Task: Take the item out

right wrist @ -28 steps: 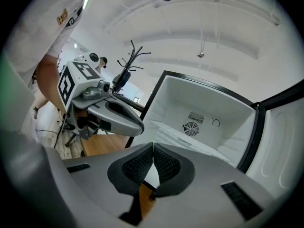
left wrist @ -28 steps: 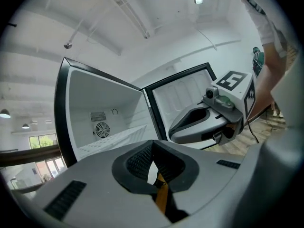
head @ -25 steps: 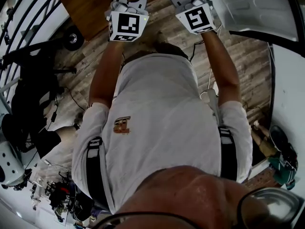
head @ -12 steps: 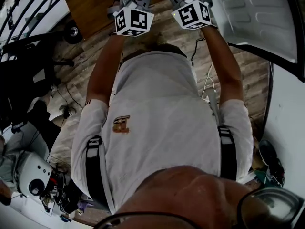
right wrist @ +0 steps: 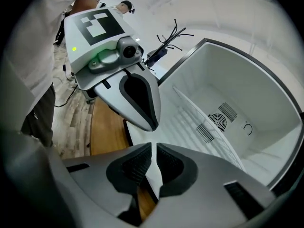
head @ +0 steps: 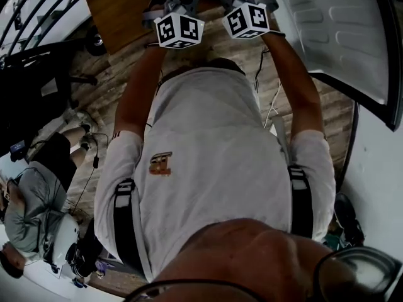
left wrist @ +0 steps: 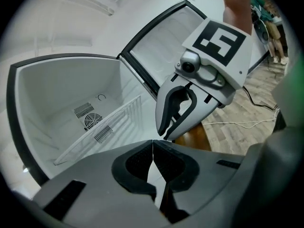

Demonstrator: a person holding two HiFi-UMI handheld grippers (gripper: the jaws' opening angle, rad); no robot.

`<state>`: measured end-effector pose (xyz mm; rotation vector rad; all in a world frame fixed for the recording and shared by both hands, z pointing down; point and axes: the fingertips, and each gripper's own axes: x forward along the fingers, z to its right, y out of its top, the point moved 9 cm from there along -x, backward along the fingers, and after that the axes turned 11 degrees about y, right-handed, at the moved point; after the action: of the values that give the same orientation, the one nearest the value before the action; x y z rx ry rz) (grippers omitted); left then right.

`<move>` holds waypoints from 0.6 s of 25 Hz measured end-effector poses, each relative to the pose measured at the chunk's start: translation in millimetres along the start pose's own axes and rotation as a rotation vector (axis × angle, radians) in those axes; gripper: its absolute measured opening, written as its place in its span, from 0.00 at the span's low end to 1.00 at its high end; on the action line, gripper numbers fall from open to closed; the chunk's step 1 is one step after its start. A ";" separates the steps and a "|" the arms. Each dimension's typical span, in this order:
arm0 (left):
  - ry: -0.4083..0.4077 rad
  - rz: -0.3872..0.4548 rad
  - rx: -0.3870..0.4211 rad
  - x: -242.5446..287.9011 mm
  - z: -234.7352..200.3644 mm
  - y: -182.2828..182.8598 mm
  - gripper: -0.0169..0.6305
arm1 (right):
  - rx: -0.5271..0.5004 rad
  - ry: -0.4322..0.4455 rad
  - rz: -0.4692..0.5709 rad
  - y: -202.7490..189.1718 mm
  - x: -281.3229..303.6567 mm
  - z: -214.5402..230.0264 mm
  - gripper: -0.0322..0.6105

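- Nearest the head camera we see the person's white shirt [head: 208, 156]. Both bare forearms reach away from it toward the top of the frame.
- The left gripper [left wrist: 152, 144] has its jaws pressed together. Nothing sits between the pads.
- The right gripper [right wrist: 153, 147] has its jaws together too, with only a hairline slit at the tips, and it holds nothing.
- The two grippers are side by side and close. In each gripper view the other one blocks part of the opening ahead.
- Below them lie a plank floor [head: 126, 80] and a brown wooden panel [head: 116, 8]. A pale cable [left wrist: 237, 123] trails over the floor.
- Ahead, a white refrigerator compartment [left wrist: 52, 94] stands open, with its door [head: 340, 36] swung out on the right.
- A wire shelf [left wrist: 111, 120] slants across the inside, in front of a round fan vent [left wrist: 90, 121] on the back wall.
- We cannot tell where the item is, as no view shows it.
- At the far left, a second person in a grey top [head: 34, 197] is beside a black frame [head: 38, 74].
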<state>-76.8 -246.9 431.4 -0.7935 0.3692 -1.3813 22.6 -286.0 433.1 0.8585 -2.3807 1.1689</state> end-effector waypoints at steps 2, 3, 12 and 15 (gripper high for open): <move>0.002 -0.016 0.023 9.5 4.9 -4.3 0.06 | -0.016 0.018 -0.012 -8.9 7.8 0.9 0.11; 0.004 -0.023 0.034 13.4 6.7 -6.7 0.06 | -0.025 0.026 -0.019 -12.3 11.9 1.4 0.11; 0.000 -0.076 0.117 26.9 20.7 -16.4 0.06 | -0.094 0.087 -0.065 -27.1 30.5 -1.6 0.11; -0.007 -0.092 0.148 36.8 22.0 -17.8 0.10 | -0.107 0.104 -0.082 -33.6 38.2 2.9 0.11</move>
<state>-68.3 -275.8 466.8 -0.7006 0.2242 -1.4732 15.6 -318.3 472.0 0.8309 -2.2799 1.0194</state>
